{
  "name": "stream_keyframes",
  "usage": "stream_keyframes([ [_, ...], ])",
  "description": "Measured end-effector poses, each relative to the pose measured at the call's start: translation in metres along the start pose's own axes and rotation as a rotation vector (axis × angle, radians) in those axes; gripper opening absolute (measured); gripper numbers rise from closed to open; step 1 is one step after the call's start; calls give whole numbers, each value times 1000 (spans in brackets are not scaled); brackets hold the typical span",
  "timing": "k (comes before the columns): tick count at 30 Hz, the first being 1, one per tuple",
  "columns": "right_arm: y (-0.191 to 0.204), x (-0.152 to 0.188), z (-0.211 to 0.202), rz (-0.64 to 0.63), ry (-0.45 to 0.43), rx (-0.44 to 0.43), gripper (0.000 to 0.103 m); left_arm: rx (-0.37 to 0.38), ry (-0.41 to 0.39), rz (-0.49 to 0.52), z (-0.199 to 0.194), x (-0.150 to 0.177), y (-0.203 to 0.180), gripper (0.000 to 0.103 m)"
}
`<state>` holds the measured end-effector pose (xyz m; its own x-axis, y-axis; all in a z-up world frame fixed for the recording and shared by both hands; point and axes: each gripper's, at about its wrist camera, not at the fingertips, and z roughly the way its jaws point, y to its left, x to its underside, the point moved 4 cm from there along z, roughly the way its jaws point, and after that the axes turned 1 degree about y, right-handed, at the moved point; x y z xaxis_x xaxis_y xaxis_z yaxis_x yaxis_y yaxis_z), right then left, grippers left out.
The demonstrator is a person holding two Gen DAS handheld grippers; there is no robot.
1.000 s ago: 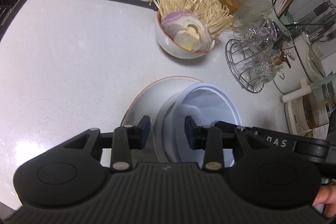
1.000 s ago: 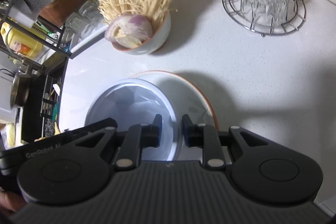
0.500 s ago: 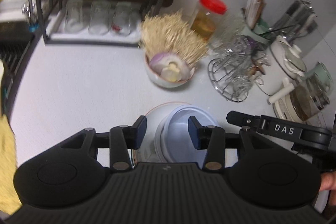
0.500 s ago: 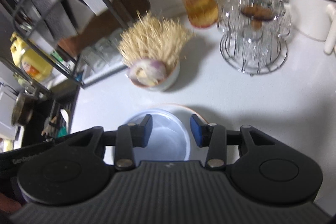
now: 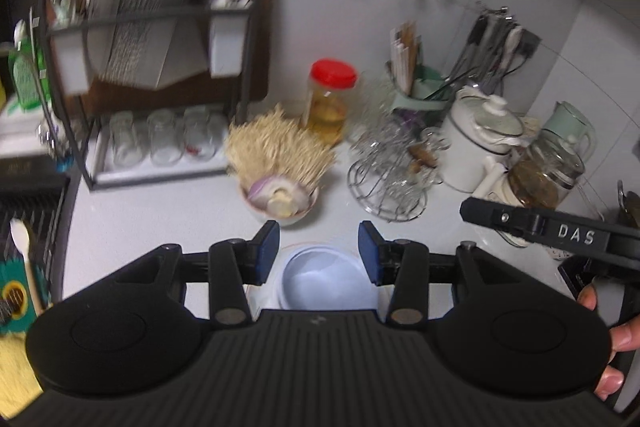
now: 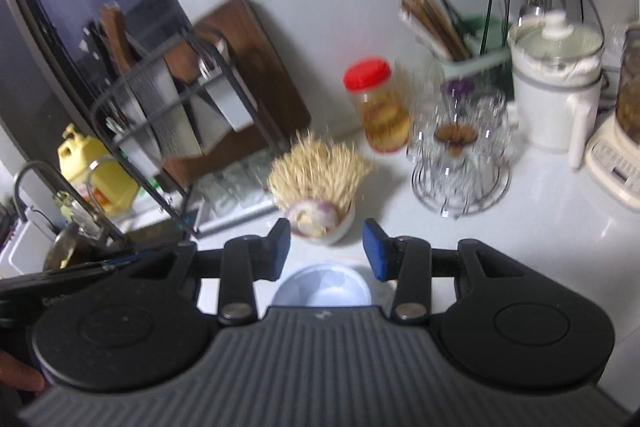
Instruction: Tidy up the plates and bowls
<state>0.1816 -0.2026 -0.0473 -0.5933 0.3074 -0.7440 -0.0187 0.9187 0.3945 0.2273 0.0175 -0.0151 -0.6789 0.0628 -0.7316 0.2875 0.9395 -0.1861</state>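
Observation:
A pale blue-white bowl sits in a white plate with an orange rim on the white counter. It shows small and low in both wrist views, bowl and plate. My left gripper hangs high above it, open, with nothing between its blue pads. My right gripper hangs equally high and open, touching nothing. Its black side bar shows at the right of the left wrist view, with the person's fingers below it.
Behind the plate stands a bowl of enoki mushrooms and cut onion. A wire rack of glasses, a red-lidded jar, a white pot and a black dish rack line the back. A faucet stands at left.
Both grippers rose and drew back from the bowl, so it looks much smaller. Their jaws widened and let go of its rim. The views tilted up toward the wall.

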Motion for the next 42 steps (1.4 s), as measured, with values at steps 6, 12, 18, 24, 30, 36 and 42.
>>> stream_keyframes([
  [6, -8, -6, -52, -37, -111, -3, 44, -36, -105, 54, -41, -13, -39, 49],
  [12, -20, 2, -95, -58, -146, -31, 44, -80, -163, 111, -76, 5, -82, 50],
  [18, -26, 25, -120, -97, -122, -44, 44, -94, -133, 43, -94, 41, -103, 53],
  [24, -37, 52, -140, -108, -79, -57, 44, -143, -101, 12, -112, 80, -120, 63],
  [30, -48, 80, -152, -106, -22, -57, 44, -184, -52, -31, -125, 116, -129, 70],
  [36, -52, 99, -163, -101, 5, -41, 44, -196, -35, -82, -135, 141, -129, 85],
  [42, -53, 111, -174, -119, 5, -8, 50, -184, -26, -101, -139, 158, -128, 95],
])
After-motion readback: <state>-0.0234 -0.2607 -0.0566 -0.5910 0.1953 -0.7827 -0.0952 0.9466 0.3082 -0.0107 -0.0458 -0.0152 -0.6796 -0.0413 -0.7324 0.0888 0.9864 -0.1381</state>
